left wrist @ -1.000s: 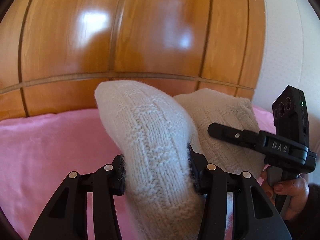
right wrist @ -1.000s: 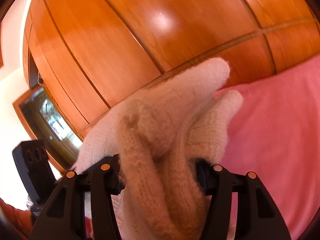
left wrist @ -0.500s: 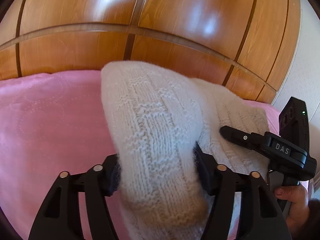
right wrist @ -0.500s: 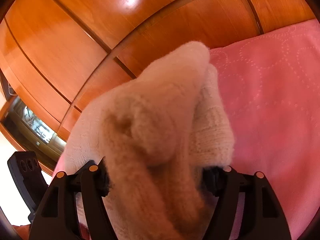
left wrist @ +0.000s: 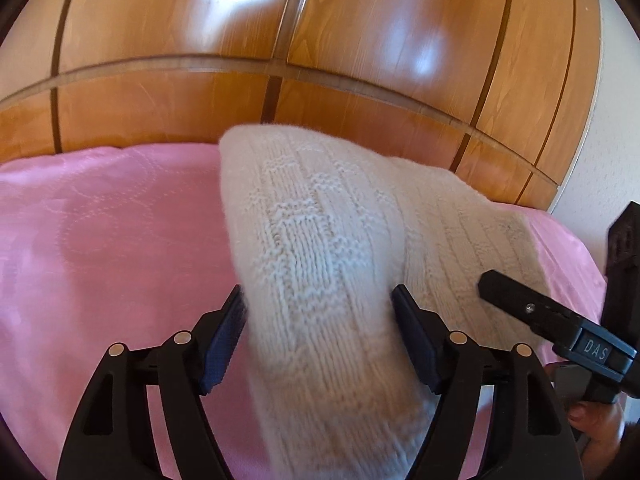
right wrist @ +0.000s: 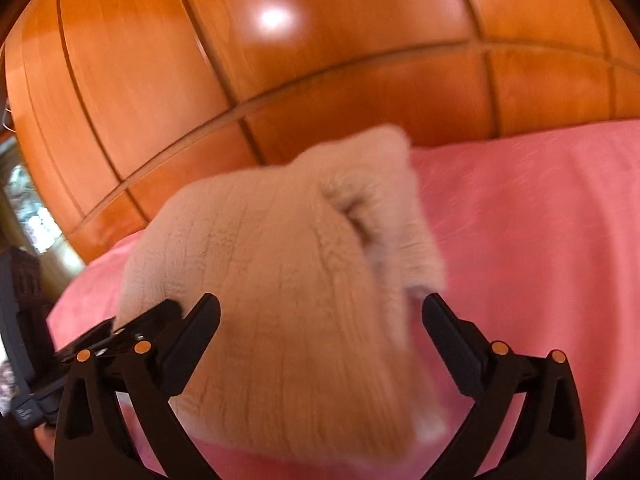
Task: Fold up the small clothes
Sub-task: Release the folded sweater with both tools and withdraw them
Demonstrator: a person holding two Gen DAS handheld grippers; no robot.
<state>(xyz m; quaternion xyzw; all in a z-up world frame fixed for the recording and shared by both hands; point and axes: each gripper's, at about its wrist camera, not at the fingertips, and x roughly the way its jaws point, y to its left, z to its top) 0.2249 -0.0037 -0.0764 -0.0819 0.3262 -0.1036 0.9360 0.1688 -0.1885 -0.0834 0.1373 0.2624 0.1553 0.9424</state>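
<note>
A cream knitted garment (left wrist: 320, 220) lies bunched on the pink bedspread (left wrist: 100, 240). In the left wrist view my left gripper (left wrist: 320, 312) straddles a thick fold of it. Its jaws are opening and the knit only brushes the pads. In the right wrist view the same garment (right wrist: 280, 260) looks blurred, and it sits between the fingers of my right gripper (right wrist: 320, 312). Those jaws are opening wide, with pink cover showing in a gap beside the right pad. One finger of the right gripper (left wrist: 520, 304) rests over the garment's right part.
Glossy wooden wardrobe panels (left wrist: 360, 40) rise just behind the bed. The bedspread (right wrist: 540, 220) stretches bare to the right of the garment. A person's hand (left wrist: 596, 428) holds the right gripper's handle at the lower right. A white wall (left wrist: 612, 120) is at the far right.
Both grippers' jaws have spread apart from a tight pinch on the knit. Both hands have come down, and the garment has sunk from hanging in the air onto the pink bedspread.
</note>
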